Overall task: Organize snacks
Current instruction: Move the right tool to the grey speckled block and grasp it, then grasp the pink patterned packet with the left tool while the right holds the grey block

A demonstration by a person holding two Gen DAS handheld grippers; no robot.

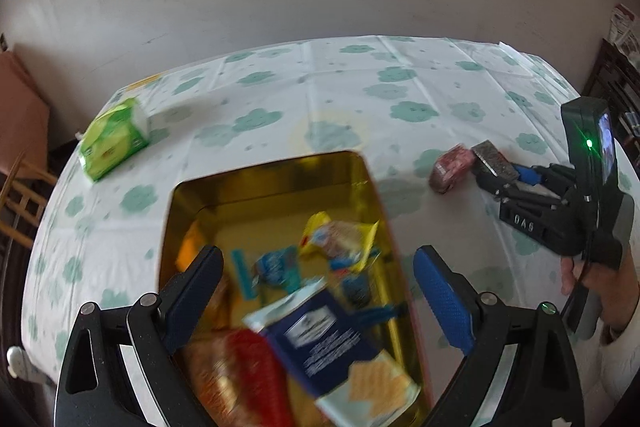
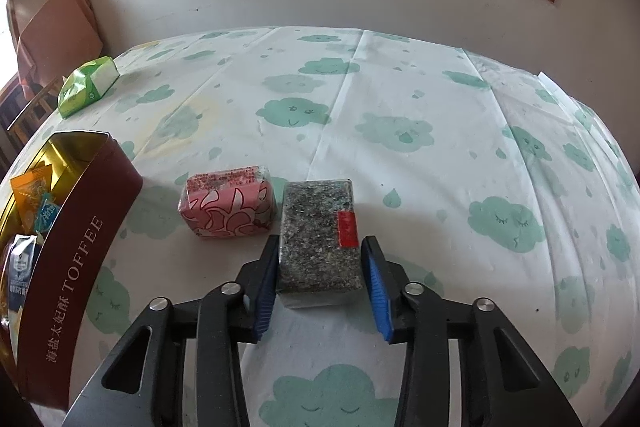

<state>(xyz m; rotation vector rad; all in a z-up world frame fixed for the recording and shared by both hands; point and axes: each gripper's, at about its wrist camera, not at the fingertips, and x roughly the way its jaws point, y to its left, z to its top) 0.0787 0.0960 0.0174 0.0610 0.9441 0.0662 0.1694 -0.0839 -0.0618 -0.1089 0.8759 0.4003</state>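
Observation:
A gold-lined toffee tin (image 1: pixel 280 183) holds several snack packs, among them a dark blue cracker box (image 1: pixel 332 343). My left gripper (image 1: pixel 318 291) is open above the tin and holds nothing. My right gripper (image 2: pixel 320 267) straddles a grey speckled pack (image 2: pixel 320 239) on the table, with its blue pads close to or touching the pack's sides. A pink patterned pack (image 2: pixel 228 207) lies just left of the grey one. The tin's red wall (image 2: pixel 76 247) stands at the far left. In the left wrist view the right gripper (image 1: pixel 496 167) shows at the right beside the pink pack (image 1: pixel 452 167).
A green tissue pack (image 1: pixel 114 141) lies at the table's far left, also in the right wrist view (image 2: pixel 88 85). The cloud-print tablecloth (image 2: pixel 400 87) covers the table. A wooden chair (image 1: pixel 16 195) stands at the left, a dark shelf (image 1: pixel 616 83) at the right.

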